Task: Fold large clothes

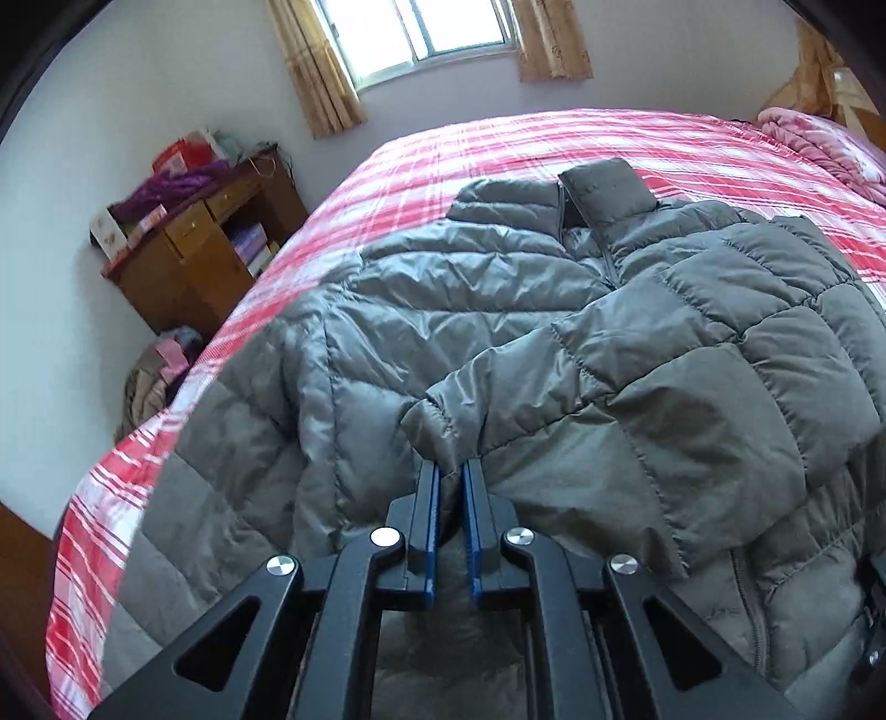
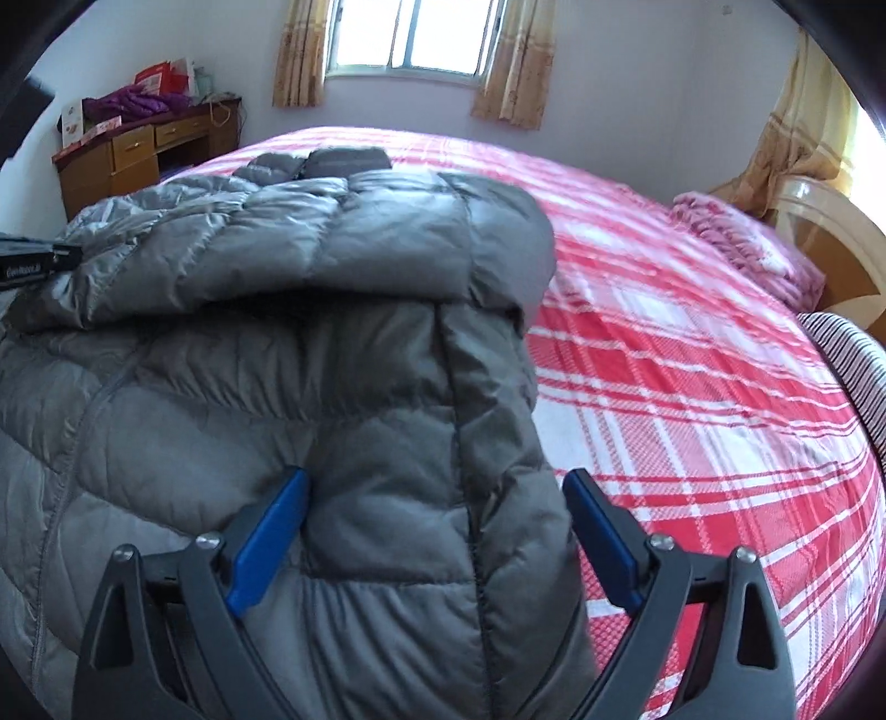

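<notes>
Jacket (image 1: 498, 310) sleeve cuff is pinched in the left gripper (image 1: 451, 471) (right gripper (image 2: 434, 482) gapes over its hem).

Count by kind, both wrist views. Grey quilted jacket (image 1: 498, 310): one, seen from each camera (image 2: 332, 277). Sleeves folded across its front: one (image 1: 637, 376). Collar flaps standing at the far end: two (image 1: 603, 188). Grippers: two, the left gripper (image 1: 451, 471) and the right gripper (image 2: 437, 487); fingers per gripper: two, blue-padded (image 2: 271, 531). Bed with red-and-white plaid cover (image 2: 692, 387): one. Pink ruffled blanket (image 2: 742, 238): one. Striped cushion or pillow at bed edge (image 2: 853, 354): one. Wooden desk (image 1: 199, 255): one. Window (image 2: 415, 33): one, with two short curtains (image 2: 299, 55). Long curtain at right (image 2: 797, 138): one. Items piled on the desk: too cluttered to count.
</notes>
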Tool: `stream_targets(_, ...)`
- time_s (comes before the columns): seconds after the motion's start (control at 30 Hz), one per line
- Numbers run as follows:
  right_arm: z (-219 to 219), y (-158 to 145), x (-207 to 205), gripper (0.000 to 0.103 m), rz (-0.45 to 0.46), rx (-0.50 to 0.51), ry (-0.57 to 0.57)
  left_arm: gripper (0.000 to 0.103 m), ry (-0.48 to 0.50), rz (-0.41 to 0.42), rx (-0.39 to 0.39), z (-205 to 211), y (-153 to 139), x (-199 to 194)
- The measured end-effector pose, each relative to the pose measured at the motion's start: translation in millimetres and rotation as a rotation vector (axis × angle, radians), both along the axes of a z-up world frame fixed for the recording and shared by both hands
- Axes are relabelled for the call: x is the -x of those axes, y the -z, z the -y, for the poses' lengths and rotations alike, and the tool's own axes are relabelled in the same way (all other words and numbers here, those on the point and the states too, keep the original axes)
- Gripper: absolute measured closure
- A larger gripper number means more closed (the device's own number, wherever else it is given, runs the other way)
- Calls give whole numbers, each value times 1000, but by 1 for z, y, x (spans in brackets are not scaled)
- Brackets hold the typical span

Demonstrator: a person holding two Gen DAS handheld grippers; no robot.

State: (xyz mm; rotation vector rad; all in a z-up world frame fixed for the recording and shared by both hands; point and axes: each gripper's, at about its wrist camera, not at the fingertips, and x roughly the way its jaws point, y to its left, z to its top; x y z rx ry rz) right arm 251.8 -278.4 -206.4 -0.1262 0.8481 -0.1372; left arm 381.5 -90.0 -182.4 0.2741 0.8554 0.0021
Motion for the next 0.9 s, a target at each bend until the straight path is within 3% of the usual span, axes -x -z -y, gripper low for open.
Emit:
stream_targets(0.03,4,0,-1,9,-20,-36,-13,89,-7,-1,-2,0,-2,0)
stream_targets(0.07,9,-1,0,9,-38,-74,-26,74,-21,5,-9,-1,-6,1)
stream_targets(0.1,14,-3,1,11,-54,-111,-35,50,-49,28,-15,-6,-13,3)
stream_targets(0.17,29,-17,9,11,-62,-162,-43,22,-103,111,-25,-18,-29,8)
stream_targets(0.2,35,-27,15,11,-43,-173,-50,18,-152,167,-60,-24,-39,10)
stream_targets(0.23,42,-38,20,11,-18,-180,-52,18,-181,200,-73,-28,-47,11)
stream_targets(0.3,59,-61,24,11,33,-196,-39,18,-194,238,-27,-32,-63,12)
stream_targets(0.37,73,-78,19,19,84,-205,-3,18,-186,251,54,-27,-77,11)
stream_targets(0.4,80,-86,10,29,113,-200,15,18,-169,247,83,-19,-79,9)
stream_targets(0.43,82,-89,4,38,126,-194,24,17,-153,234,93,-9,-78,6)
stream_targets(0.47,86,-93,-9,39,153,-191,47,17,-146,219,91,1,-75,3)
stream_targets(0.57,84,-94,-50,40,209,-182,73,17,-146,213,57,29,-54,-7)
stream_targets(0.73,56,-71,-93,40,191,-171,24,17,-197,187,-127,43,5,-35)
stream_targets(0.83,31,-47,-108,40,127,-124,-50,17,-228,124,-132,24,33,-49)
stream_targets(0.9,24,-32,-112,39,94,-116,-75,11,-230,115,-114,16,39,-51)
